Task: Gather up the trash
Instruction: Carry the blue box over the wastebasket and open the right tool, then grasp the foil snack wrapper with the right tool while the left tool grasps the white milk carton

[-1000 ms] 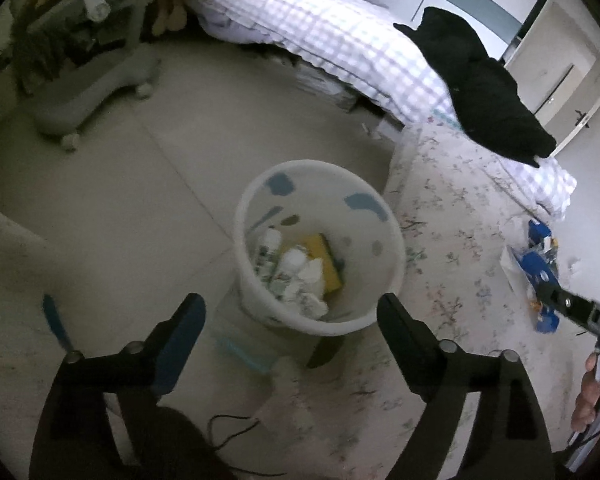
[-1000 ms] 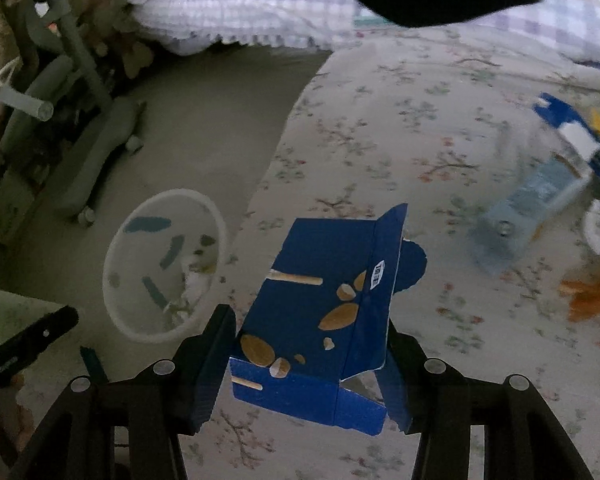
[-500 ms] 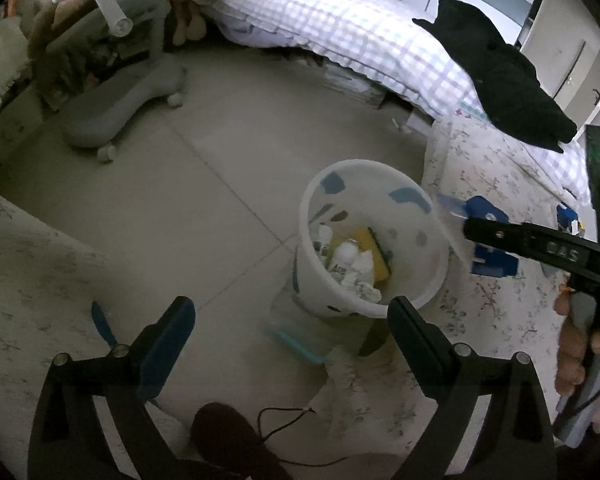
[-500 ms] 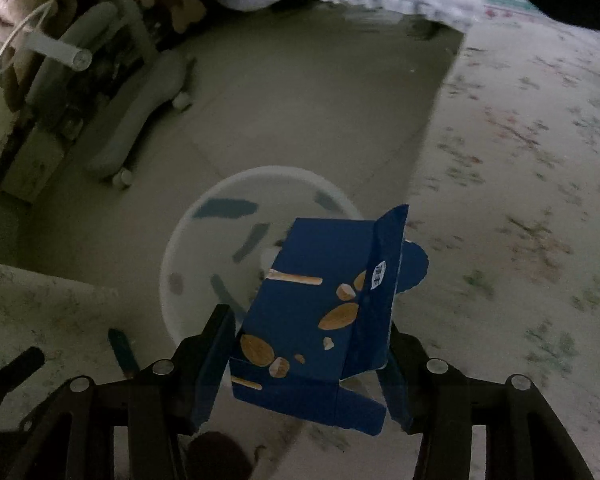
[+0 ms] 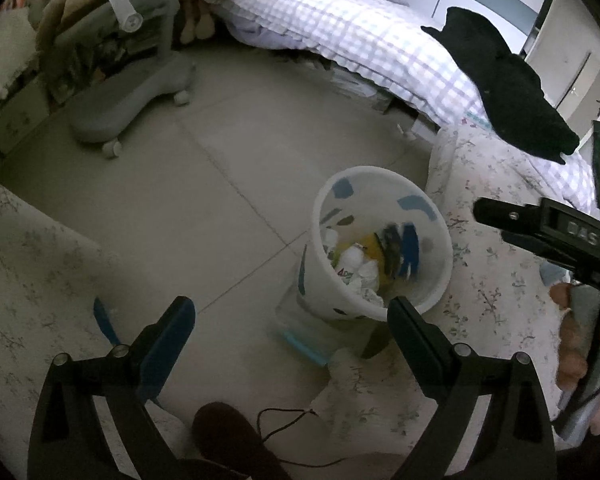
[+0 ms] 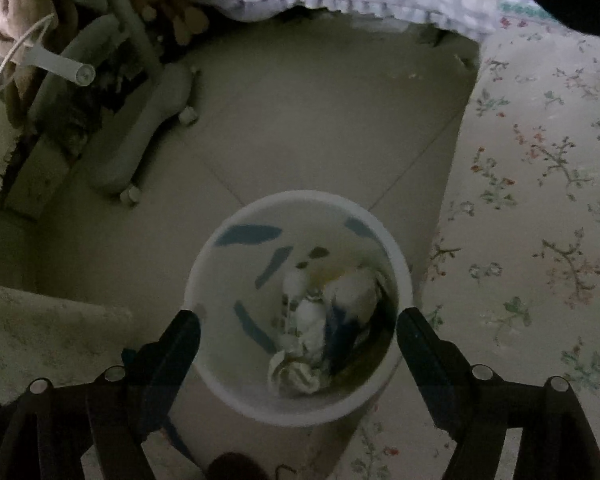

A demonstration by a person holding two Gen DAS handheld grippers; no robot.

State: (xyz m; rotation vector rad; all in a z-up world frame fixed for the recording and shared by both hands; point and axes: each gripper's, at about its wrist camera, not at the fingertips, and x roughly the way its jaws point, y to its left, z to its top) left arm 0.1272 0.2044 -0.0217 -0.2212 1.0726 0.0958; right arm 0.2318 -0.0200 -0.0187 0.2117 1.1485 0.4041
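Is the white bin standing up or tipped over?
Standing up. The white bin has its round rim facing upward, and the crumpled trash sits down inside it on the floor.

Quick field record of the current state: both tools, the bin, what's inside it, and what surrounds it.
left tool: open, empty, near side of the bin
right tool: open, empty, above the bin mouth
bin: white round plastic wastebasket with blue patches, upright on grey tile floor
contents: crumpled white paper, blue carton, yellow item
surroundings: floral sheet beside bin
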